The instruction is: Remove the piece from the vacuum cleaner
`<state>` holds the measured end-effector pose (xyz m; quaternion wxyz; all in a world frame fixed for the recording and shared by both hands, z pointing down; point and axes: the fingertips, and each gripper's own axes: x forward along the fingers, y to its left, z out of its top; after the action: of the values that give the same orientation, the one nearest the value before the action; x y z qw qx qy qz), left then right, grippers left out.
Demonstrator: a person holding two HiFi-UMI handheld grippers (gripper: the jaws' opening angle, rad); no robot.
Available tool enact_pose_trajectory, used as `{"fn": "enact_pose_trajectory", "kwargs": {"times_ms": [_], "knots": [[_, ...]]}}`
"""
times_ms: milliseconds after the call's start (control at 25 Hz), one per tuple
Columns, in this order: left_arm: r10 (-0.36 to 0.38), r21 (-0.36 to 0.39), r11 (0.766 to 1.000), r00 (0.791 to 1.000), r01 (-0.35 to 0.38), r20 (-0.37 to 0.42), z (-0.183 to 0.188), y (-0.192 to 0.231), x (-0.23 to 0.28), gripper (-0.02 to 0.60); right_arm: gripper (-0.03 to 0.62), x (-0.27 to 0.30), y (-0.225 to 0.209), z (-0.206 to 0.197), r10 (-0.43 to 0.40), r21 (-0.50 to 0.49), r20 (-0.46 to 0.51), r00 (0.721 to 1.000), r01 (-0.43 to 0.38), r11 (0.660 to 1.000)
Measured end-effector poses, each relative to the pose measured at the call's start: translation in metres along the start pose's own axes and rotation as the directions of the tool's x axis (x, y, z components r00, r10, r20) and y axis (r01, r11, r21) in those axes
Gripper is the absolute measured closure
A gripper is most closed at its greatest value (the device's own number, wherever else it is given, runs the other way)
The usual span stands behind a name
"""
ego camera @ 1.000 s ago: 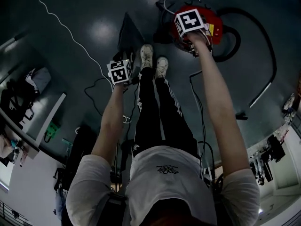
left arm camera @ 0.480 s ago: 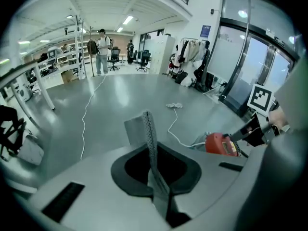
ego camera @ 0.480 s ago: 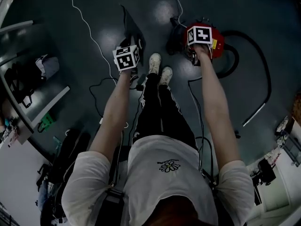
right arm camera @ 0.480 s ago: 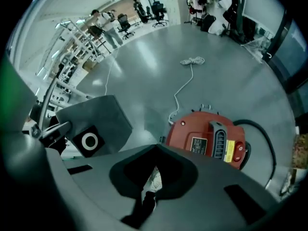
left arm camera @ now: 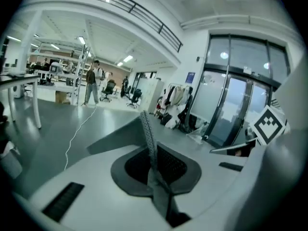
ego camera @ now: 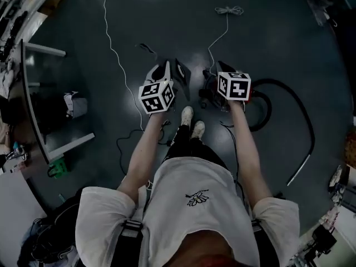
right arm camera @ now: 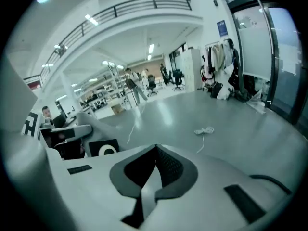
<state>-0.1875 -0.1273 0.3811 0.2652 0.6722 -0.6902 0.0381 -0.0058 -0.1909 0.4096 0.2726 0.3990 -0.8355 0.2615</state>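
The red vacuum cleaner stands on the dark floor; only a sliver shows behind my right gripper's marker cube. Its black hose loops to the right and ends in a grey tube. A flat black piece lies on the floor left of the cleaner. Both grippers hang high above the floor, apart from the cleaner. My left gripper is shut with nothing between its pads. My right gripper also looks shut and holds nothing.
A white cable runs across the floor, and a coiled cord lies further out. A table stands at the left. Glass doors and a coat rack line the hall, and people stand far off.
Both grippers have risen well above the floor as the person straightened up. The right gripper has left the top of the red cleaner, which its cube now mostly hides.
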Motion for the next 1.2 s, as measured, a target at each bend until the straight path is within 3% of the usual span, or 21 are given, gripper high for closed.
{"fn": "enact_pose_trajectory", "kwargs": {"times_ms": [80, 160, 360, 480, 680, 840, 1200], "knots": [[-0.048, 0.006, 0.999, 0.994, 0.048, 0.102, 0.051, -0.026, -0.025, 0.566, 0.583, -0.043, 0.022, 0.035, 0.027, -0.006, 0.116, 0.993, -0.026, 1.0], [-0.084, 0.032, 0.996, 0.974, 0.079, 0.21, 0.1, -0.054, -0.049, 0.566, 0.583, -0.087, 0.036, 0.069, 0.044, -0.028, 0.238, 0.97, -0.039, 0.999], [-0.168, 0.156, 0.982, 0.888, 0.111, 0.428, 0.197, -0.098, -0.118, 0.566, 0.583, -0.177, 0.068, 0.134, 0.077, -0.088, 0.475, 0.877, -0.04, 0.995], [-0.187, 0.223, 0.971, 0.856, 0.087, 0.482, 0.222, -0.109, -0.146, 0.566, 0.583, -0.205, 0.074, 0.144, 0.035, -0.1, 0.522, 0.852, 0.021, 0.995], [-0.19, 0.274, 0.96, 0.84, 0.052, 0.508, 0.228, -0.12, -0.151, 0.566, 0.583, -0.227, 0.079, 0.154, 0.017, -0.137, 0.586, 0.81, 0.079, 0.987], [-0.18, 0.256, 0.965, 0.838, 0.05, 0.515, 0.227, -0.128, -0.147, 0.566, 0.583, -0.236, 0.076, 0.161, 0.034, -0.181, 0.599, 0.8, 0.095, 0.979], [-0.192, 0.304, 0.952, 0.825, 0.026, 0.531, 0.245, -0.123, -0.146, 0.566, 0.583, -0.226, 0.09, 0.177, 0.061, -0.201, 0.615, 0.786, 0.081, 0.976]]}}
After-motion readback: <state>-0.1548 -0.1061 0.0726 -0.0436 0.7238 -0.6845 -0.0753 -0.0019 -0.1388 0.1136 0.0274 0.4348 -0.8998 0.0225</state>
